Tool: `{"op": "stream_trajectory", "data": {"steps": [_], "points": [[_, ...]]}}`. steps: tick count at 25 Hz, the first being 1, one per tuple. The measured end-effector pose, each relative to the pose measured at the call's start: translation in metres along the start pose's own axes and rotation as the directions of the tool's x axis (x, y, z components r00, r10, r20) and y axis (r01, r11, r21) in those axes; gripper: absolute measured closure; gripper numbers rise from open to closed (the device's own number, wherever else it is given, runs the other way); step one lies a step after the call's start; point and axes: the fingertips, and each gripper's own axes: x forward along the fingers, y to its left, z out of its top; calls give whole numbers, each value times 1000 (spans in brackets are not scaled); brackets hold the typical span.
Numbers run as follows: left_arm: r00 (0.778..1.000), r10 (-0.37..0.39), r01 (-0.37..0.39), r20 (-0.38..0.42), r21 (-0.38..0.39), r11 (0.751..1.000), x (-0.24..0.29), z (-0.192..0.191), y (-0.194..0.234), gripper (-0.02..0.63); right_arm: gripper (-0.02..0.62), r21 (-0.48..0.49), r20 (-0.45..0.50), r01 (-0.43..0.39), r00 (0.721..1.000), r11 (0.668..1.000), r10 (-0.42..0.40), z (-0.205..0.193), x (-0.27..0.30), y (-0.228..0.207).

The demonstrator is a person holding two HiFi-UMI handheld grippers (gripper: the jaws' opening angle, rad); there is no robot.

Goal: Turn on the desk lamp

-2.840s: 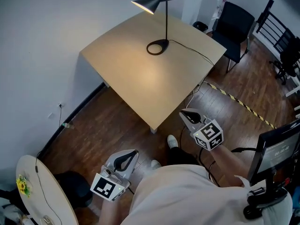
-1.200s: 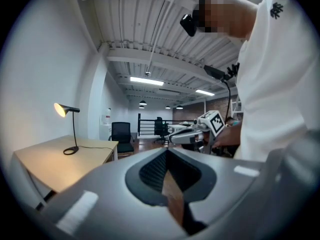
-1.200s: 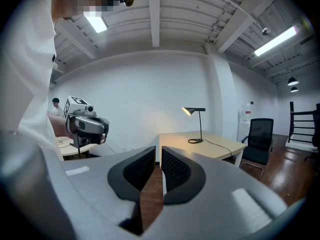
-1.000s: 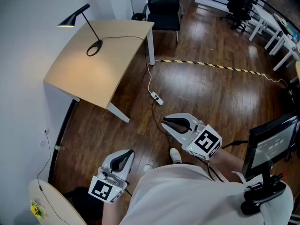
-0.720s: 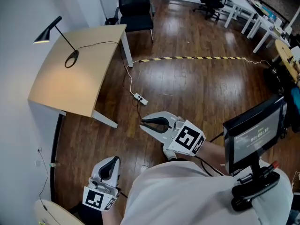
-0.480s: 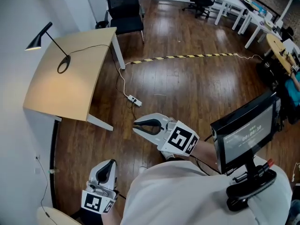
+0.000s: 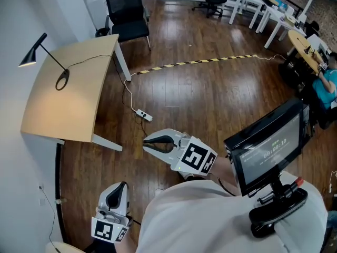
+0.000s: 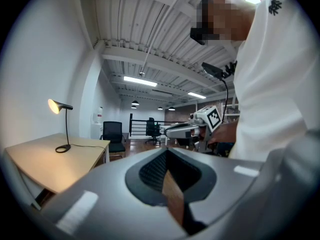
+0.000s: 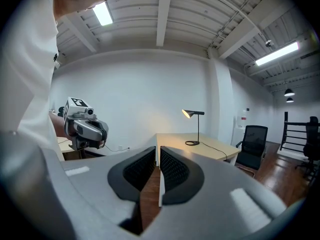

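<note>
- Evidently I'm standing well apart from the desk [image 7: 55,107], out on the wooden floor; the lamp [image 7: 30,54] stands at the desk's far end, by the wall
- Left gripper [image 7: 121,185] hangs low at my side, jaws pressed together, nothing between them
- Right gripper [image 7: 149,140] is held out in front of me, tips aimed toward the desk; its jaws are closed to a thin slit, also empty
- Both gripper views show the lamp's shade [image 9: 192,113] glowing, with a warm patch on the wall behind it, so I judge the lamp lit and the switching step done
- The lamp's cord runs off the desk edge and down to a power strip [image 7: 142,115] on the floor, between me and the desk
- Nothing here is in hand or being touched; I read this as the end of the task, not the approach
- If the light did need another press, the next move would call for walking to the desk and finding the switch, which I cannot make out from here
- A black chair [image 7: 125,12] stands just beyond the desk's far corner, clear of that path
</note>
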Motion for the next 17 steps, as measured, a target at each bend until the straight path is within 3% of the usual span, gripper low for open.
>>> {"op": "stream_trajectory", "data": {"steps": [17], "points": [[1000, -1, 1, -6, -1, 1000, 2, -6, -4, 589, 566, -6, -4, 5, 1000, 1000, -5, -6, -2, -2]]}}
